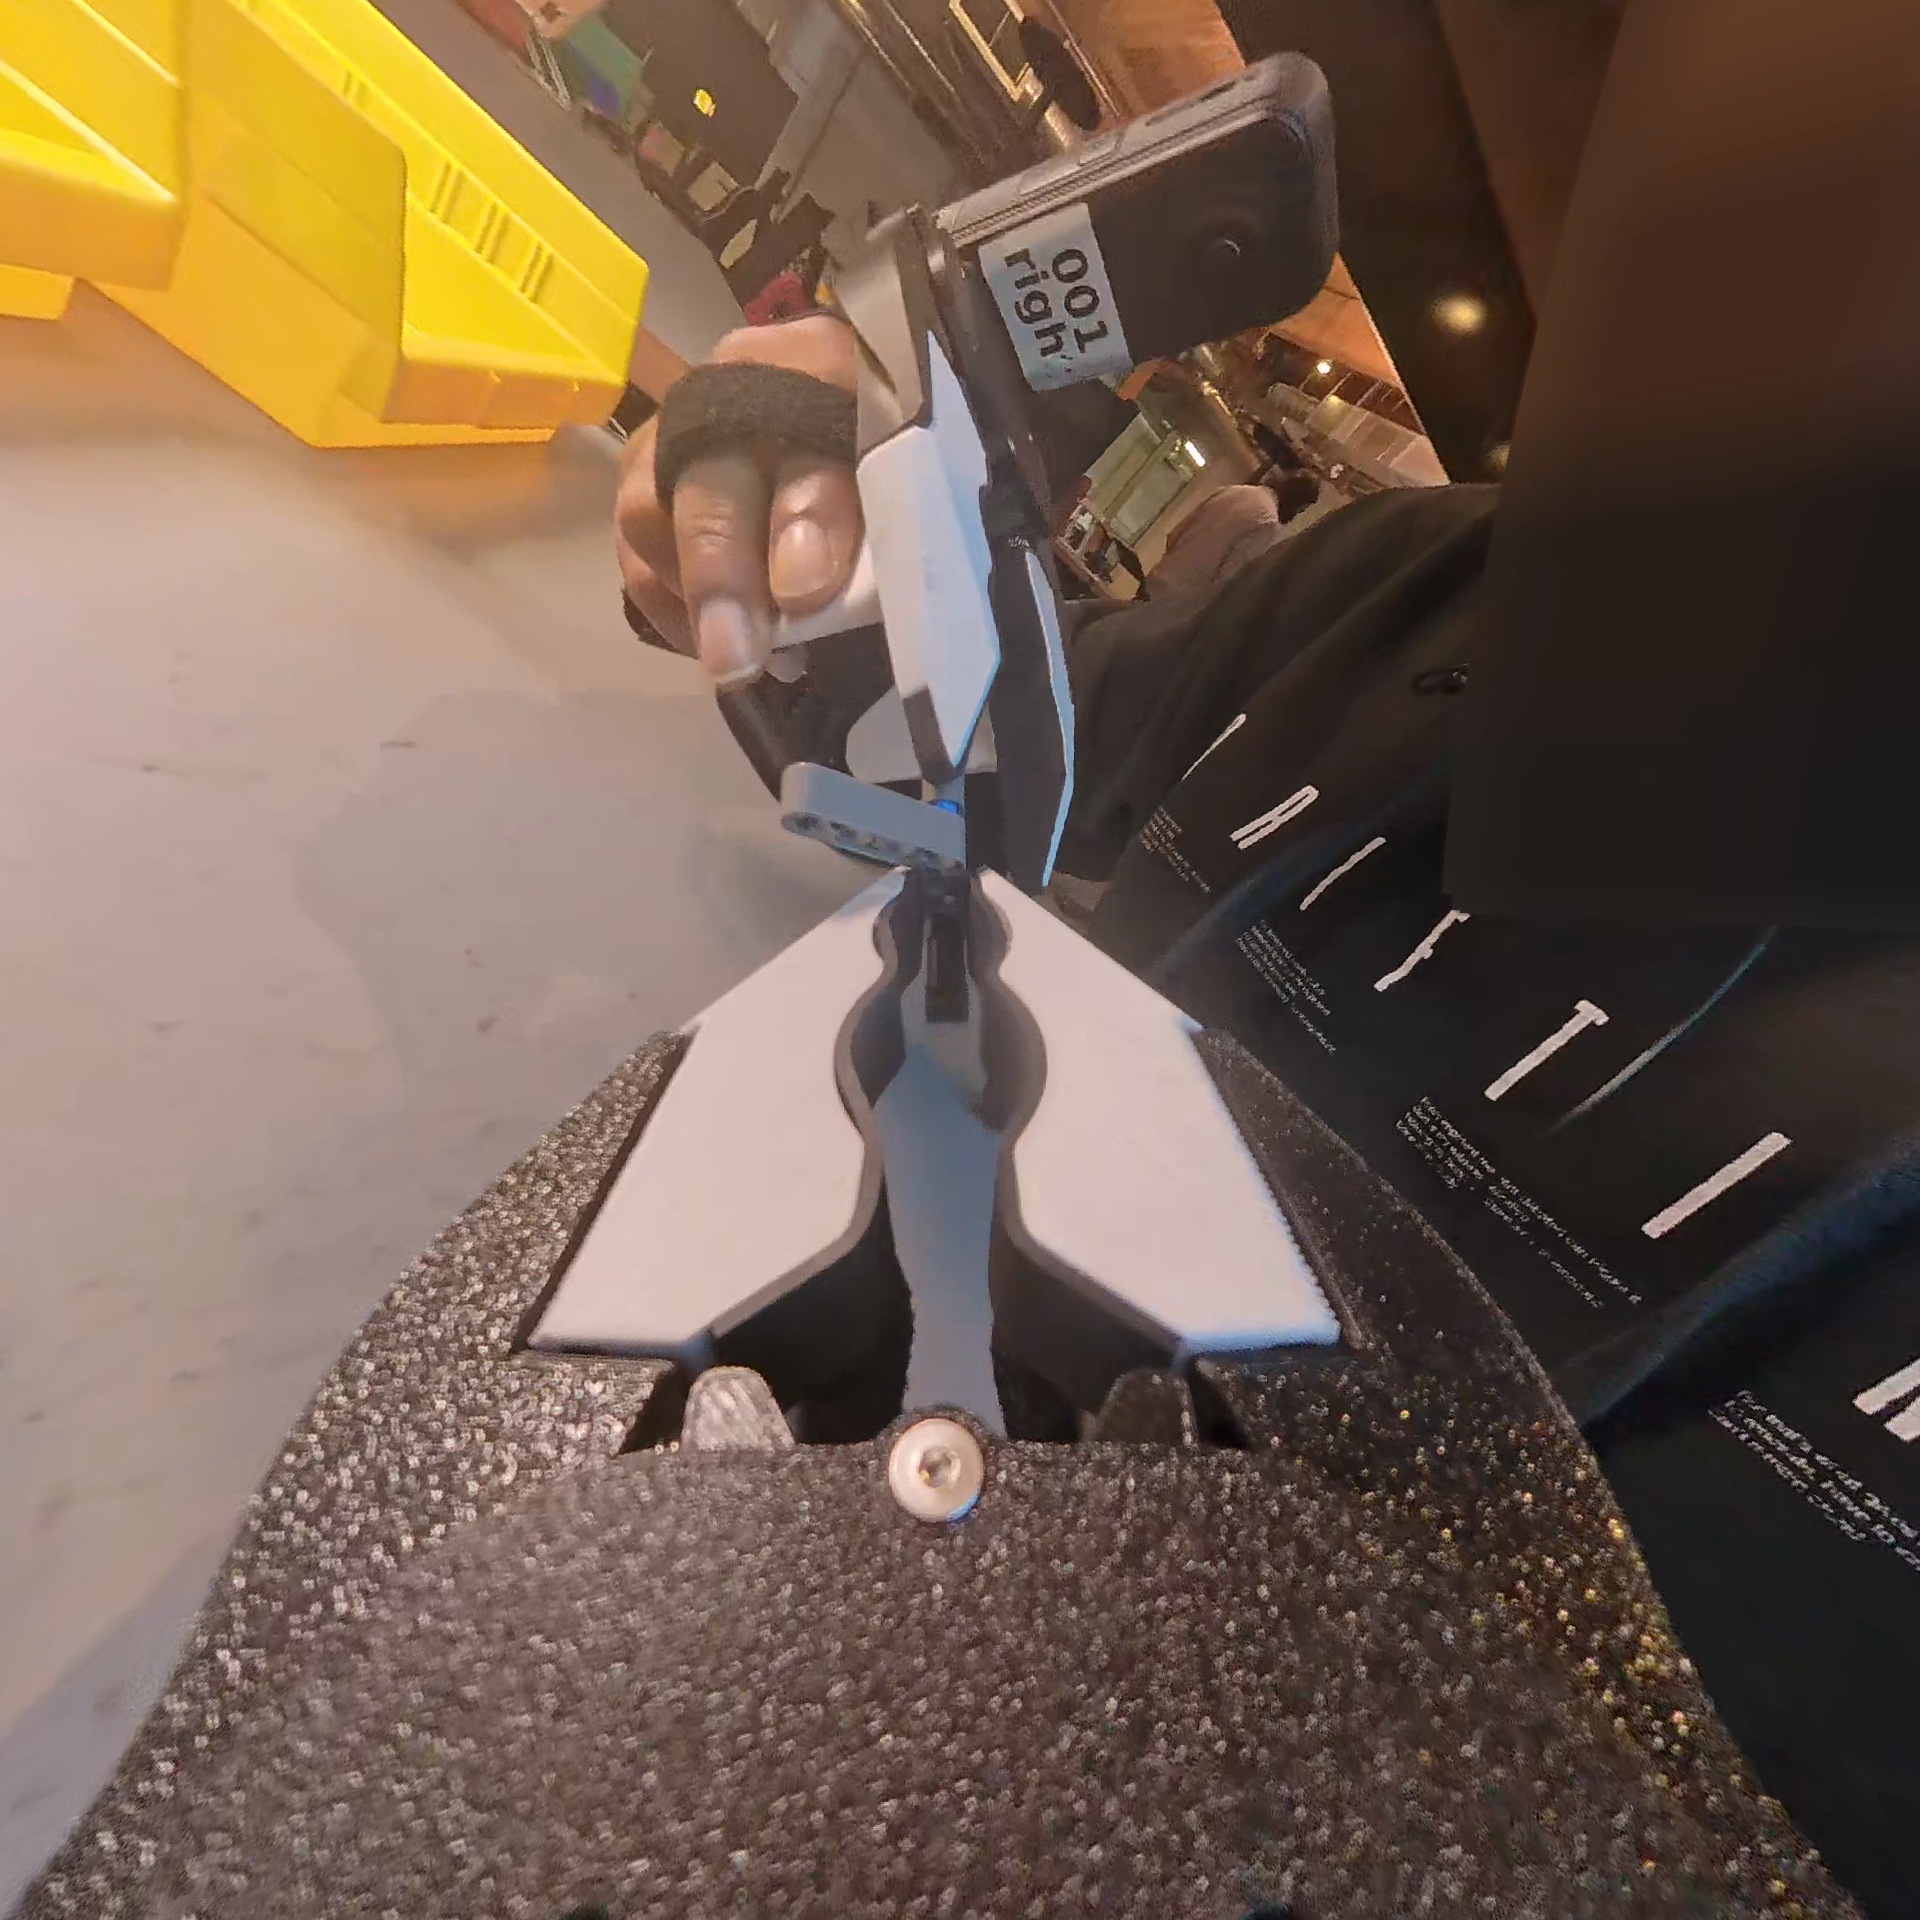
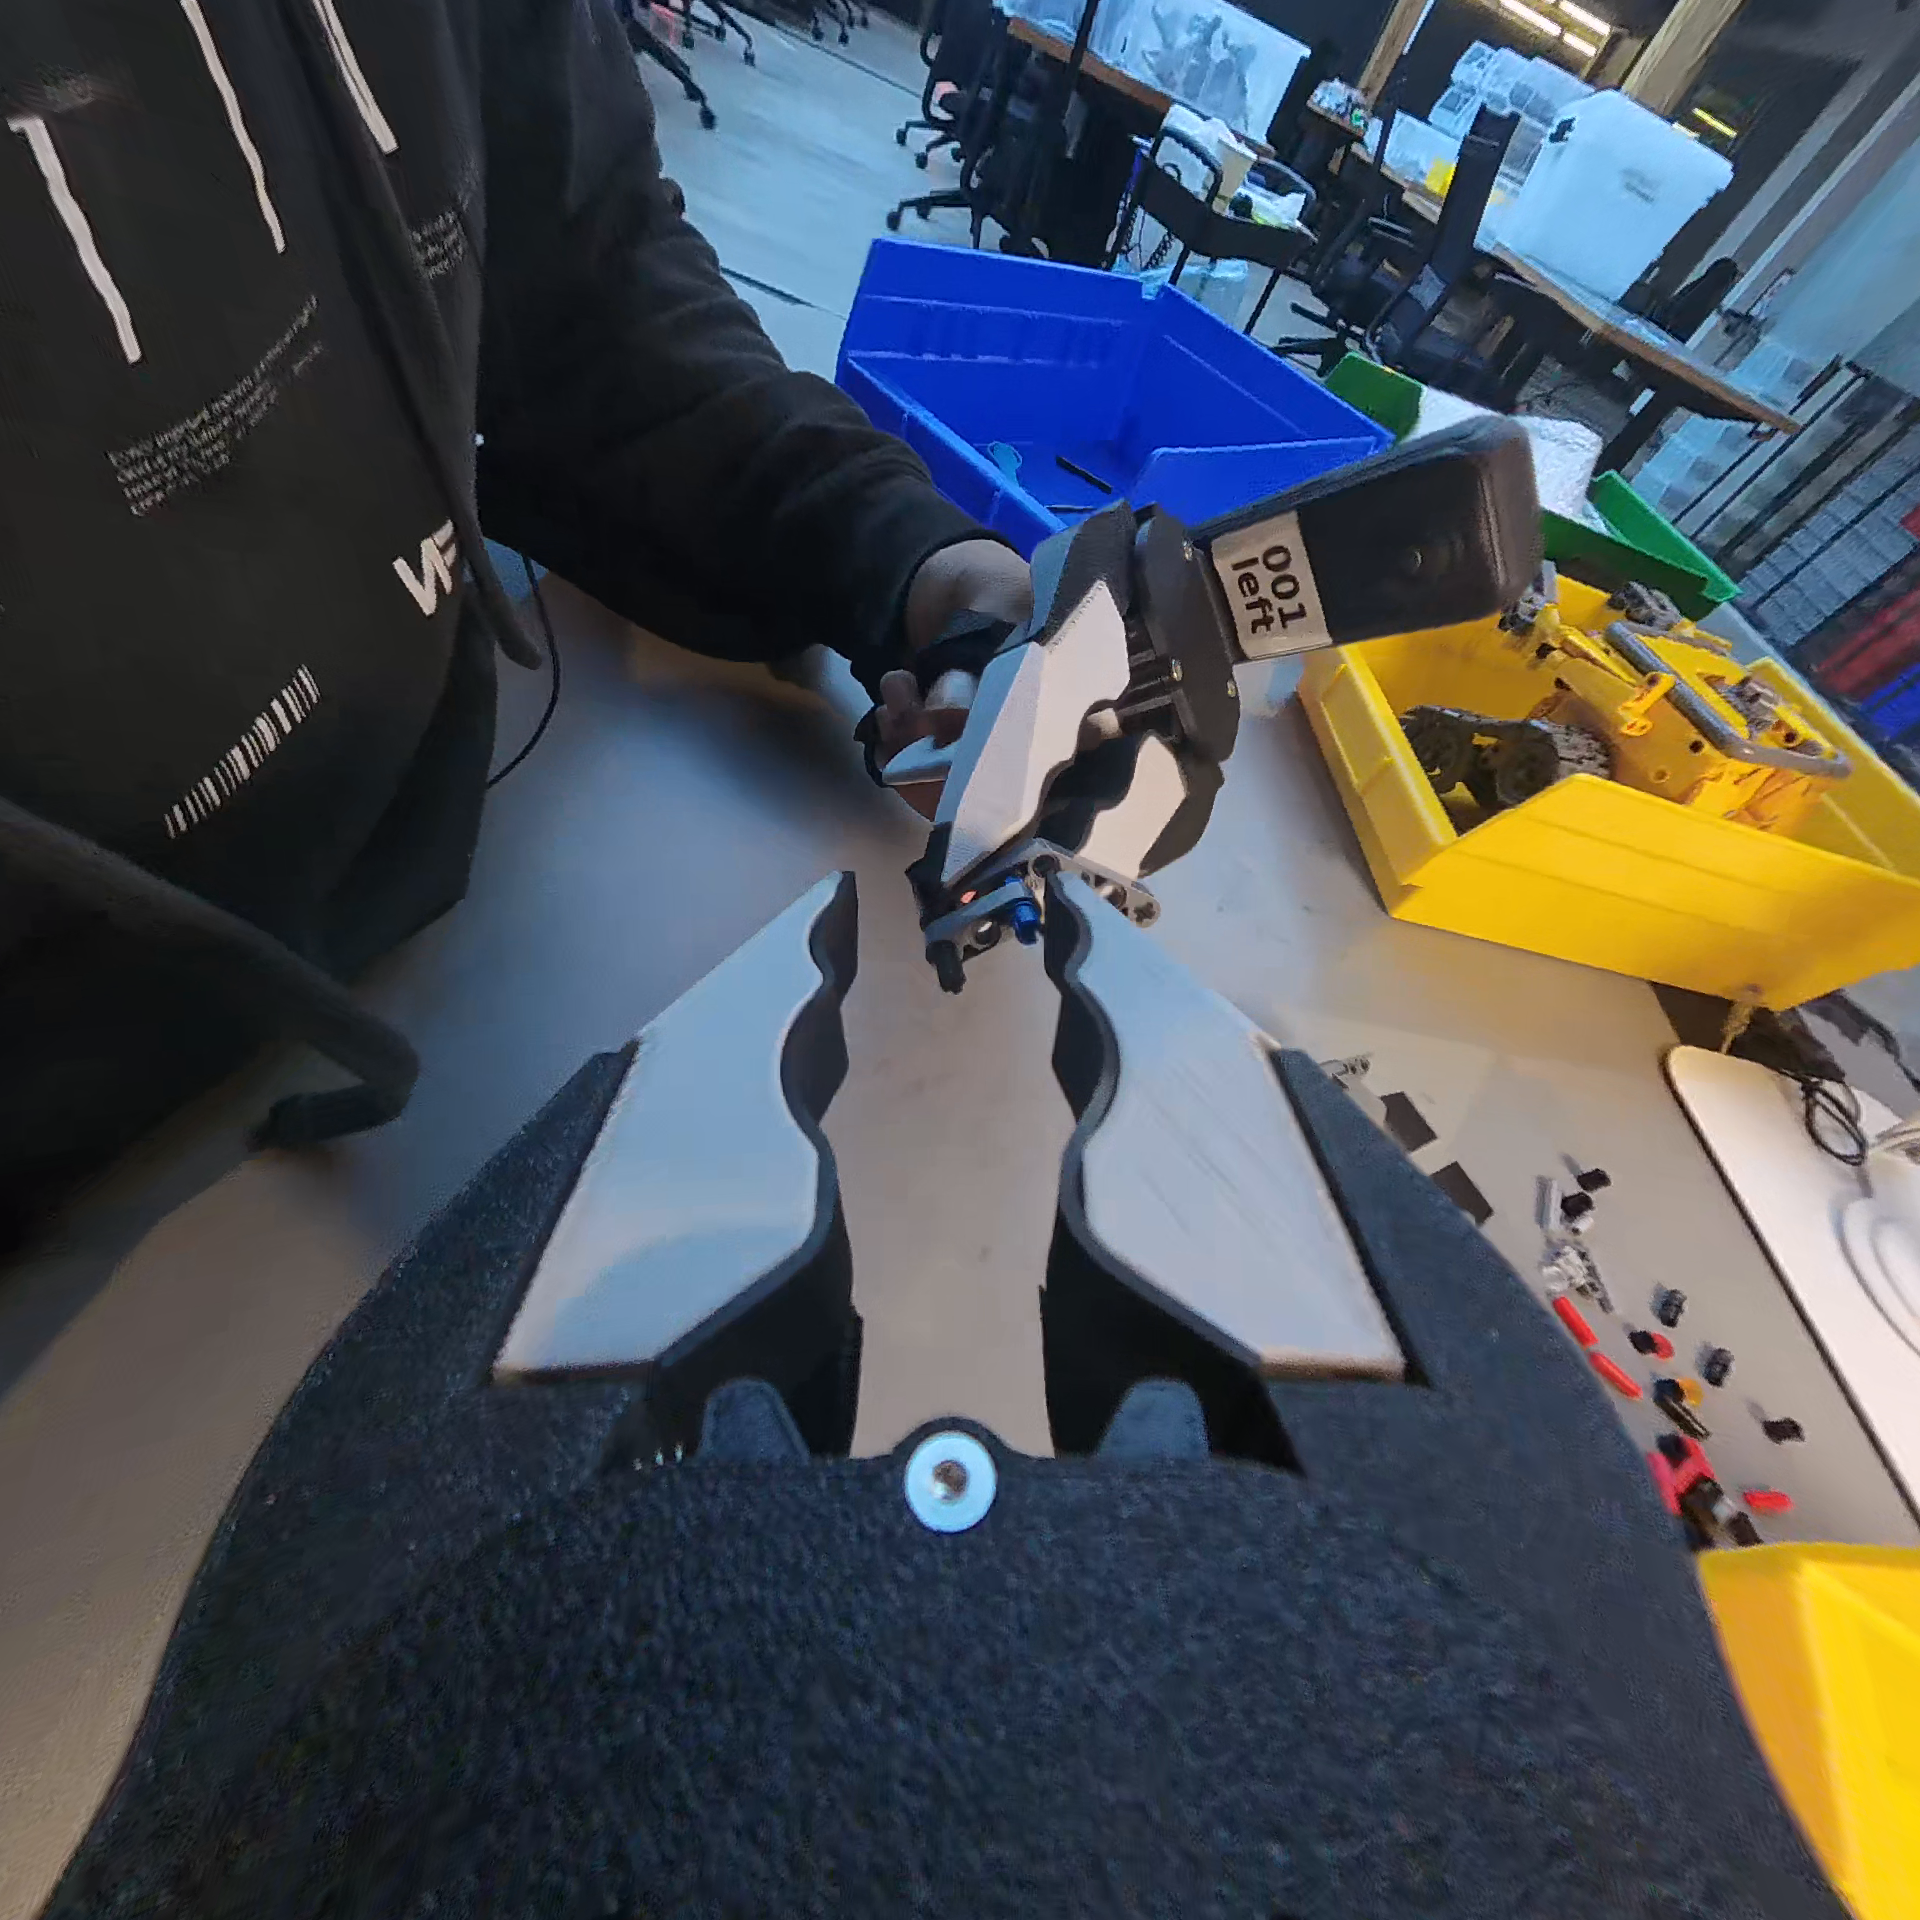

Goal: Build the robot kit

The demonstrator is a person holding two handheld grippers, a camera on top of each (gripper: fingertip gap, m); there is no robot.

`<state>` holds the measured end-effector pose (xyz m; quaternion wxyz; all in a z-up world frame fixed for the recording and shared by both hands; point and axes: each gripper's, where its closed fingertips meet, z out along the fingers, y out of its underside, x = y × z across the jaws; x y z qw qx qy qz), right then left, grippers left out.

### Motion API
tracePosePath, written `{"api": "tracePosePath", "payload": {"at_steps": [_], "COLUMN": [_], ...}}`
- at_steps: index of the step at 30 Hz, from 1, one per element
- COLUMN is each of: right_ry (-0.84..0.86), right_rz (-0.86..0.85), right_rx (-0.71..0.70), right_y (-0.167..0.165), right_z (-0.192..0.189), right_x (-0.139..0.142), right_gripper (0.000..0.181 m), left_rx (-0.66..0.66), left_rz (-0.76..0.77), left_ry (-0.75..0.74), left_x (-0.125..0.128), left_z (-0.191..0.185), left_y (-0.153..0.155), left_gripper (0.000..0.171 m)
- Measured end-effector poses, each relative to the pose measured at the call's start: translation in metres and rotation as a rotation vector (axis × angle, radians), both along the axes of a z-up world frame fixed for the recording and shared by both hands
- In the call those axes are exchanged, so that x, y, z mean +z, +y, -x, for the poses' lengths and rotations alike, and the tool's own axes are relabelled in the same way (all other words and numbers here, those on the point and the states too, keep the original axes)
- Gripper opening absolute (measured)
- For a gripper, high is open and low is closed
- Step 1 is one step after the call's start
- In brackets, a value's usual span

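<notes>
My left gripper [image 1: 940, 883] is shut on a small brick assembly: a black part [image 1: 943, 951] sits between its fingertips, with a grey holed beam [image 1: 868, 821] and a blue pin [image 1: 948, 805] just beyond. In the right wrist view the left gripper [image 2: 987, 873] holds this assembly [image 2: 971, 927] above the grey table [image 2: 623, 883]. My right gripper [image 2: 954, 883] is open, its jaws on either side of the assembly, and its right fingertip [image 2: 1062, 894] touches the grey beam [image 2: 1117, 891]. In the left wrist view it [image 1: 992, 821] points down from above.
A person in a black hoodie [image 2: 260, 416] holds both grippers. A blue bin [image 2: 1091, 384], a green bin [image 2: 1621, 540] and a yellow bin with a yellow toy vehicle [image 2: 1558, 831] stand behind. Loose small pieces [image 2: 1642, 1340] lie right, beside a white board [image 2: 1787, 1195]. Yellow bins [image 1: 416, 260] stand left. Both grippers' tips are close together, under 4 cm apart.
</notes>
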<state>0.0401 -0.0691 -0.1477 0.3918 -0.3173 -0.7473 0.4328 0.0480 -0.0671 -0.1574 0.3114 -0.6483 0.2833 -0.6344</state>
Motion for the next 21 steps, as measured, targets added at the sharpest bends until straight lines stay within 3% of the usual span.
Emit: {"api": "tracePosePath", "payload": {"at_steps": [6,16,18,21], "right_ry": [0.010,-0.009,-0.032,-0.031], "right_rz": [-0.059,-0.044,-0.061,-0.085], "right_rx": [-0.012,-0.011,0.004,-0.011], "right_y": [0.002,-0.001,-0.003,0.000], "right_z": [-0.001,-0.001,-0.003,-0.002], "right_x": [0.000,0.004,0.001,-0.001], "right_gripper": [0.018,0.020,0.039,0.026], "left_rx": [-0.059,-0.109,-0.107,-0.121], "left_rz": [0.147,0.304,0.335,0.335], "left_ry": [-0.097,-0.234,-0.269,-0.250], "left_x": [0.002,0.010,0.012,0.009], "left_z": [-0.004,-0.002,0.001,-0.001], "left_y": [-0.003,-0.004,-0.001,-0.004], "left_gripper": [0.006,0.006,0.007,0.006]}}
